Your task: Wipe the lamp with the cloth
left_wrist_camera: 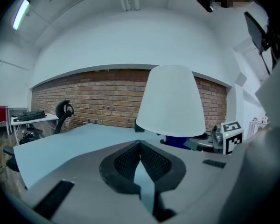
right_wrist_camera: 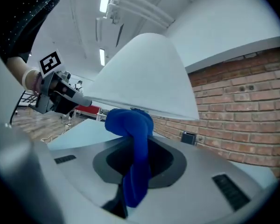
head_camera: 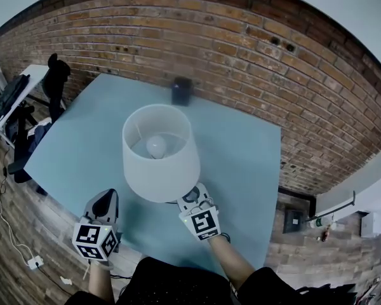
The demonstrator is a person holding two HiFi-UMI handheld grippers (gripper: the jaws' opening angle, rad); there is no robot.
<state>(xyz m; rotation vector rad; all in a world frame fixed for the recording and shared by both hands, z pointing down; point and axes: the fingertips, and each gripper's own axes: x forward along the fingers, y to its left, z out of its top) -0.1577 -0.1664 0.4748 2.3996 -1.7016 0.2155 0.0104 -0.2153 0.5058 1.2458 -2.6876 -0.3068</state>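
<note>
A lamp with a white shade (head_camera: 160,152) stands on the light-blue table (head_camera: 241,151), its bulb (head_camera: 156,146) showing from above. My right gripper (head_camera: 192,199) reaches under the shade's near rim, shut on a blue cloth (right_wrist_camera: 133,134) that bunches up just below the shade (right_wrist_camera: 140,78). My left gripper (head_camera: 105,203) hovers left of the lamp near the table's front edge, jaws shut and empty. In the left gripper view the shade (left_wrist_camera: 170,101) stands ahead to the right, with the blue cloth (left_wrist_camera: 179,141) under it and the right gripper (left_wrist_camera: 226,139) beside it.
A small dark box (head_camera: 181,91) sits on the table behind the lamp, close to the brick wall (head_camera: 254,62). A black office chair (head_camera: 54,75) and a desk (head_camera: 13,97) stand to the far left. Cables lie on the wooden floor (head_camera: 6,234).
</note>
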